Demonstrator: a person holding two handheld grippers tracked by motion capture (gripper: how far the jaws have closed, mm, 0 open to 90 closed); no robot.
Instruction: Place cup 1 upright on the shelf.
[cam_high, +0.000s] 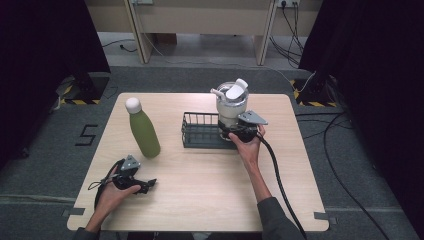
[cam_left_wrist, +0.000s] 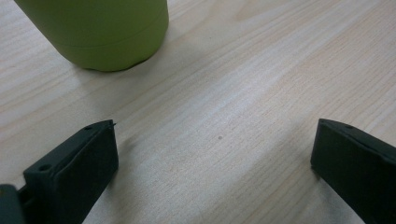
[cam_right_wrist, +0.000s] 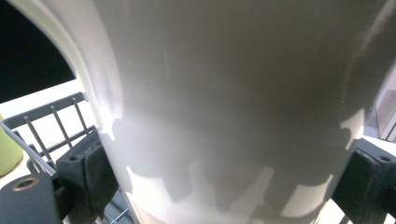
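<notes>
A white lidded cup (cam_high: 231, 105) with a flip spout stands upright at the right end of a dark wire basket (cam_high: 192, 117). My right gripper (cam_high: 235, 133) is shut on the cup's lower body. In the right gripper view the cup (cam_right_wrist: 233, 102) sits between the two pads of the right gripper (cam_right_wrist: 224, 177), and basket wires (cam_right_wrist: 51, 119) show to its left. Whether the cup rests on the basket floor I cannot tell. A green bottle (cam_high: 144, 131) with a white cap stands left of the basket. My left gripper (cam_high: 146, 184) lies open on the table, its jaws wide apart around bare wood (cam_left_wrist: 212, 154), with the bottle's base (cam_left_wrist: 102, 37) just ahead.
The wooden table (cam_high: 200, 185) has bare room across its front and middle. Cables trail from the right gripper off the table's right front, and more lie on the floor to the right. Dark curtains hang on both sides.
</notes>
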